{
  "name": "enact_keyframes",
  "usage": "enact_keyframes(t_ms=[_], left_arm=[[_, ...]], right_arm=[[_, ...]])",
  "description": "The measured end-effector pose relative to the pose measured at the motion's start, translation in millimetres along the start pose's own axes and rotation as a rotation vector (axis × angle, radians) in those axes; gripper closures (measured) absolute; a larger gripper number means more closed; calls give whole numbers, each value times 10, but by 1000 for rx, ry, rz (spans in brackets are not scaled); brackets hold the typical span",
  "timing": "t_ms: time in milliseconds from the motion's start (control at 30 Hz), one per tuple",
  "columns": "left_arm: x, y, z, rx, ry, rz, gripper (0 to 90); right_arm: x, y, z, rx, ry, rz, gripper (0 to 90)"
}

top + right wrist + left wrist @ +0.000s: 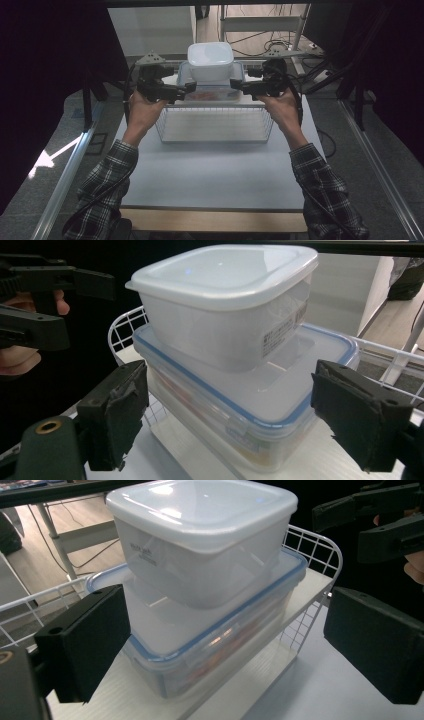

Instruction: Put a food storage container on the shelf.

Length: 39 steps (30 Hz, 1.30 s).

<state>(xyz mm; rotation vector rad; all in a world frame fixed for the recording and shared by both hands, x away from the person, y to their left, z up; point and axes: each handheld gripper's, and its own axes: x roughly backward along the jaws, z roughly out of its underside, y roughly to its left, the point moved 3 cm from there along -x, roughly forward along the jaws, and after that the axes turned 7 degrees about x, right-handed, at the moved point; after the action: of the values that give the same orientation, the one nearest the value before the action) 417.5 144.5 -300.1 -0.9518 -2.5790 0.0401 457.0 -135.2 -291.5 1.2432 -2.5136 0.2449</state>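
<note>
High view: on the white tabletop [215, 170], a wire basket [215, 125] holds a blue-rimmed box [212, 92] at its far end, with a white tub [210, 61] stacked on it. Both sit settled, so the placing looks done. Left gripper [186, 90] and right gripper [235, 86] flank the box, fingers spread wide and gripping nothing; drawing clear seems all that remains.

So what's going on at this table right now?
A person holds a hand-held gripper in each hand on either side of two stacked food containers. The left hand-held gripper and right hand-held gripper both have open jaws, not pressing anything. The white-lidded container sits on top of the blue-rimmed container, which rests on a white shelf behind the wire basket.
</note>
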Motion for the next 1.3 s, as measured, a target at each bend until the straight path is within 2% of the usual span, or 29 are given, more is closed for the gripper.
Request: enact_keyframes(t_ms=[100,333,767,867,1300], left_arm=[[26,-12,58,-26,8,-6,40],[83,-90,180,-55,20,0,46],[146,-147,435,-42,33,27,37],[158,-163,501,-29,33,42,39],[196,-217,729,-51,48,29,43]], right_arm=[[5,20,39,9,5,-5,151],[31,53,136,7,8,-15,132],[98,160,296,9,18,-36,127],[104,186,338,12,23,-42,127],[146,276,501,17,47,-48,102]])
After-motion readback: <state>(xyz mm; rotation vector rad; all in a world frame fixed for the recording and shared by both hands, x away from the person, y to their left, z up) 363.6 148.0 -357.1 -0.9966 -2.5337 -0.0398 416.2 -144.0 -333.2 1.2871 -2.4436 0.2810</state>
